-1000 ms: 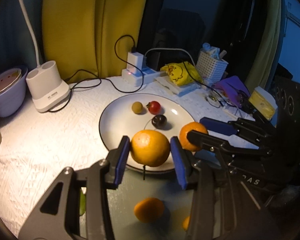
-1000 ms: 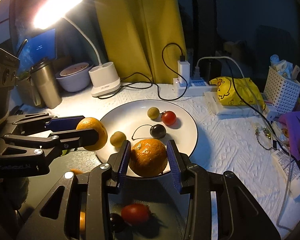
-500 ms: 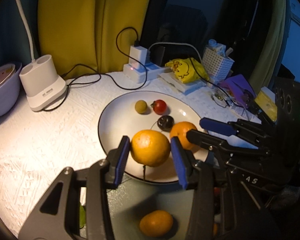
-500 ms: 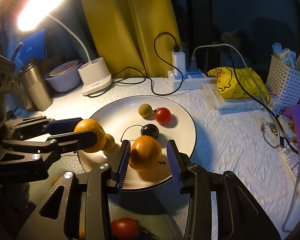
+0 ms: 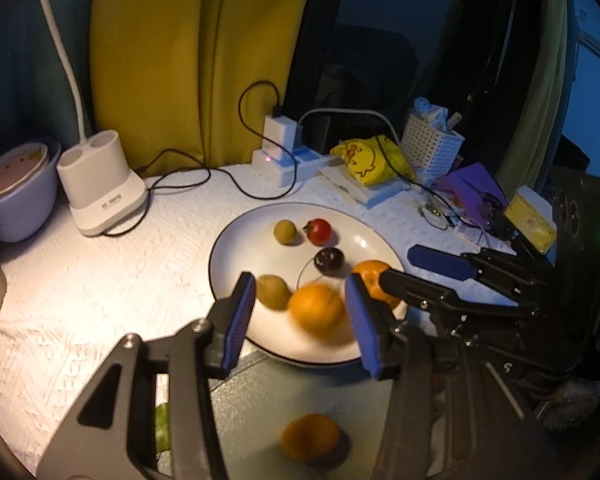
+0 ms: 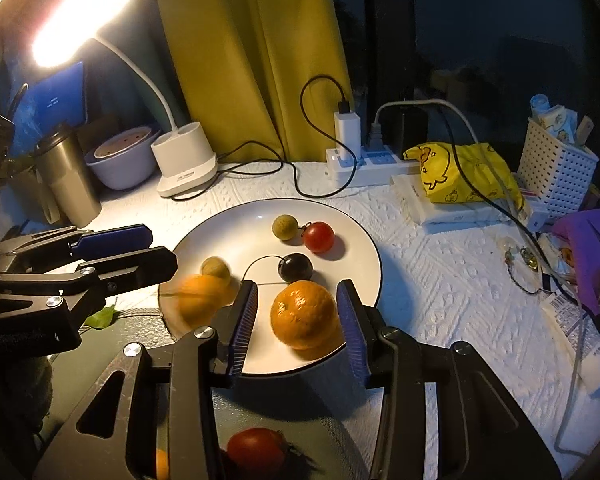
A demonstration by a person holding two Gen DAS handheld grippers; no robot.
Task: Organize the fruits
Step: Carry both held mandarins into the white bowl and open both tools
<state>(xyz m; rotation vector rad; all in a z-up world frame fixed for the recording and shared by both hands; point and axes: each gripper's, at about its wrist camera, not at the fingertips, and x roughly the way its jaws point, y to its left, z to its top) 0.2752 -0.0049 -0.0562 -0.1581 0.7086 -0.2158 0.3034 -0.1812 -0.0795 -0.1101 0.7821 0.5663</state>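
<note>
My plate (image 6: 364, 240) holds six fruits; both tools opening, oranges (image 6: 305, 315) loose between; labels unreadable.

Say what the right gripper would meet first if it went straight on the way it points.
Probably the orange lying on the plate between the right gripper's opening jaws, which no longer press it. Past that comes the dark cherry, though depth is hard to judge.

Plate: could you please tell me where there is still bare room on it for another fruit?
The plate's far-left part, between the green fruit and the rim, is bare, as is the right rim beyond the tomato. The near half is crowded: two oranges, both opening grippers' fingers.
</note>
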